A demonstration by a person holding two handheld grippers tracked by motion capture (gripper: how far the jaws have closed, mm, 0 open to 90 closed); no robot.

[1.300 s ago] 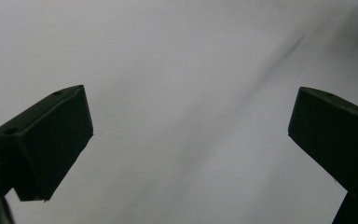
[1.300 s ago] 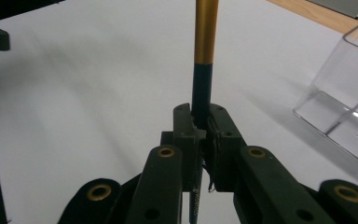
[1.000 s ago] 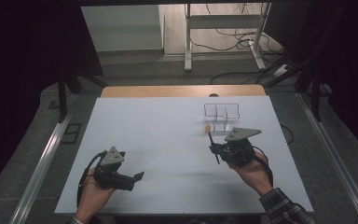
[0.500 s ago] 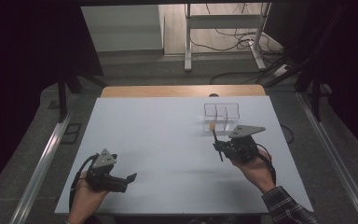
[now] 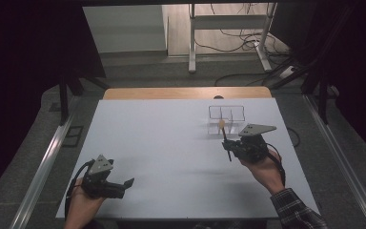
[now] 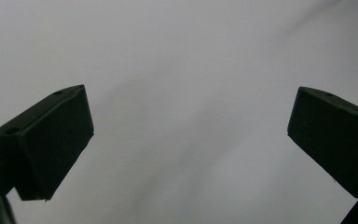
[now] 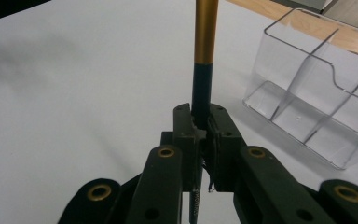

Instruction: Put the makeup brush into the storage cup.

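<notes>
Since the frame a second before, the left gripper [image 5: 128, 182] had been drawn back toward the lower left corner of the high view, while the right gripper [image 5: 227, 145] had been shifted slightly toward the clear organizer [image 5: 226, 113] at the upper right of the white table [image 5: 171, 143]. In the high view, the left gripper was seen low at the left, held by a hand [image 5: 78, 207] at the bottom edge, well apart from everything else on the table. The right gripper was seen right of centre, held by a hand [image 5: 264, 164] with a plaid sleeve [image 5: 298, 212], and a slim pen [image 5: 225, 140] with a black body and a gold end was carried in it, the gold end pointing up the frame and lying just before the organizer. In the left gripper view, the two black jaws were shown spread wide apart at the left and right edges, with nothing but blurred white table [image 6: 182, 93] between them. In the right gripper view, the jaws were closed tightly on the black part of the pen [image 7: 201, 93], whose gold part [image 7: 206, 28] rose to the top edge of the frame; the clear organizer [image 7: 317, 88], with its divided compartments, was seen at the upper right, near the pen but apart from it.
</notes>
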